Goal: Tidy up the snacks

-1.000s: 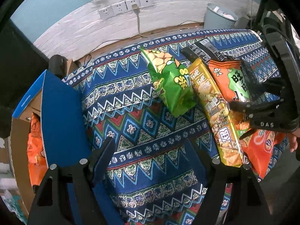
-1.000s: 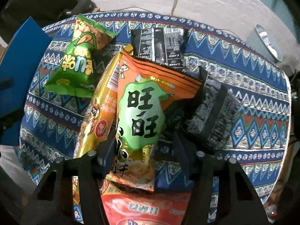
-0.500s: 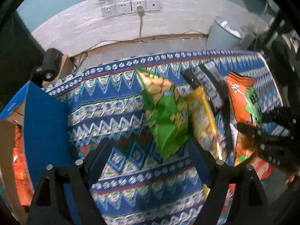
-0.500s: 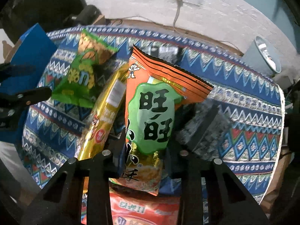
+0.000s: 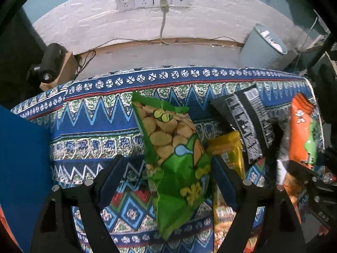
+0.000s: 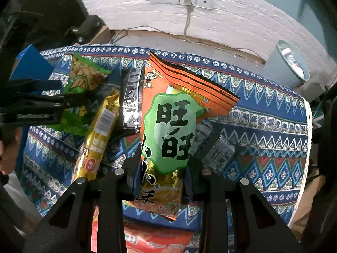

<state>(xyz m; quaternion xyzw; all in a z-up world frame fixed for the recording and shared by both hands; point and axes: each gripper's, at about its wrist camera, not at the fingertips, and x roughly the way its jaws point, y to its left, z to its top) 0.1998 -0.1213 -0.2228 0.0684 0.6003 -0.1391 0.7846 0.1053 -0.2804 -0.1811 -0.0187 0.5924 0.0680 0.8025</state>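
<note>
The orange snack bag (image 6: 168,126) is pinched near its lower end by the right gripper (image 6: 162,181), whose jaws are closed tight on the crinkled foil, and the bag stands up above the bench (image 6: 263,130) with its top seal leaning away toward the wall. Held by so little at one end, it could slide out of the pads or swing as it is carried, and its free top could drag the black packet (image 6: 130,103) or the long gold packet (image 6: 99,135) lying just beside it. The green snack bag (image 5: 174,158) lies flat on the patterned cloth between the wide-open jaws of the left gripper (image 5: 166,179), which do not press on it. Its right fingertip (image 5: 223,179) sits over the edge of the gold packet, so closing here may catch both packets at once or only crease the green one's air-filled body. The blue flap of the box (image 5: 23,168) stands at the left edge, close to the left gripper, and a hurried move toward it could knock it. The two grippers work near each other and could collide.
</note>
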